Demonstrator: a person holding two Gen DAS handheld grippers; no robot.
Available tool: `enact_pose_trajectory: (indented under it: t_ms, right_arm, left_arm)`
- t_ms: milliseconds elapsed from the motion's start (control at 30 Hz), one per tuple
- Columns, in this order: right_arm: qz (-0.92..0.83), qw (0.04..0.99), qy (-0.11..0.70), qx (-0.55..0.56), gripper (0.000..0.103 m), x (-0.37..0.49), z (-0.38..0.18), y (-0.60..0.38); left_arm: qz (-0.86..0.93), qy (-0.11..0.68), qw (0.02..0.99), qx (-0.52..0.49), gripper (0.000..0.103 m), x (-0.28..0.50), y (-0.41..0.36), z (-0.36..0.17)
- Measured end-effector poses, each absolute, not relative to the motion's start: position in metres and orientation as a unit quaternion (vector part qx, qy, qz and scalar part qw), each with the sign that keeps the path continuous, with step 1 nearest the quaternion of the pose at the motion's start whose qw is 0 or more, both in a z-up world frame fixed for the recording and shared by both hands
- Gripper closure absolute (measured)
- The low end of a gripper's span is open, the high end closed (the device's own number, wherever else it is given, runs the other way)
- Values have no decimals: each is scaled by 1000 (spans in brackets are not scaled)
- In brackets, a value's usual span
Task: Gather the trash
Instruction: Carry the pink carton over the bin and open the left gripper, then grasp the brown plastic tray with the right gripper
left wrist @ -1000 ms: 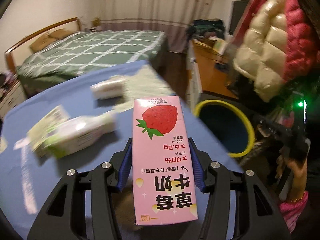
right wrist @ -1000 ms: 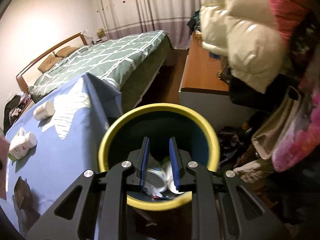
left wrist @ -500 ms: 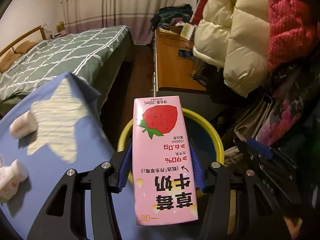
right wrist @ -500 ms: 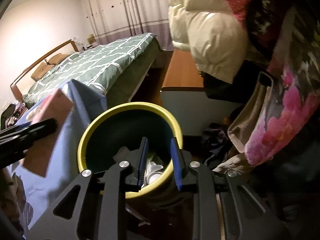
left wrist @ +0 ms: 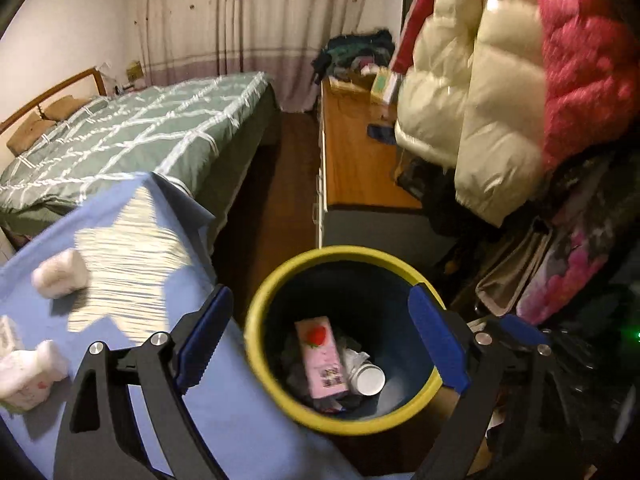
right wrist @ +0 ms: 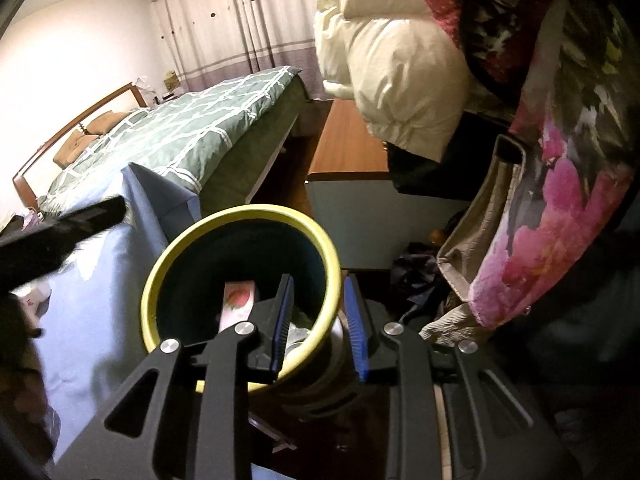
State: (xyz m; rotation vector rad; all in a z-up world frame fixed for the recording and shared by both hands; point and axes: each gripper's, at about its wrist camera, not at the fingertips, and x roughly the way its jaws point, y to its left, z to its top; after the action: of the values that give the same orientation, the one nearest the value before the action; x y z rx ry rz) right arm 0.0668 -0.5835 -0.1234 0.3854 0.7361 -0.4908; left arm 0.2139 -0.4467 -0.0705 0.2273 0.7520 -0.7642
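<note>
A dark bin with a yellow rim (left wrist: 280, 280) stands beside the blue table. The pink strawberry milk carton (left wrist: 322, 358) lies inside it among other trash, next to a white cup (left wrist: 370, 380). My left gripper (left wrist: 320, 336) is open wide and empty above the bin. My right gripper (right wrist: 318, 320) is shut on the bin's yellow rim (right wrist: 334, 280), one finger inside and one outside. The carton also shows in the right wrist view (right wrist: 236, 302).
The blue cloth table (left wrist: 120, 280) holds white bottles (left wrist: 60, 274) and a small carton (left wrist: 28, 376) at the left. A green bed (left wrist: 140, 140), a wooden cabinet (left wrist: 360, 160) and hanging puffy coats (left wrist: 480, 100) surround the bin.
My left gripper swung from the table to over the bin, opened and let go of the pink carton, which now lies in the bin. The right gripper stayed on the rim.
</note>
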Motion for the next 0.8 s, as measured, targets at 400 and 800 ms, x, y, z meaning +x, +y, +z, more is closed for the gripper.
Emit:
enact_pose_trajectory:
  t_ms: [400,800]
  right_arm:
    - [-124,908,372,151,77,119,-115,-498]
    - [41,920,382,75,74,153,-98,-343]
  left_arm:
    - [-197,280,938,49,11,235,-205,-32]
    - [-18,291,956,27,11,275,-15,-91]
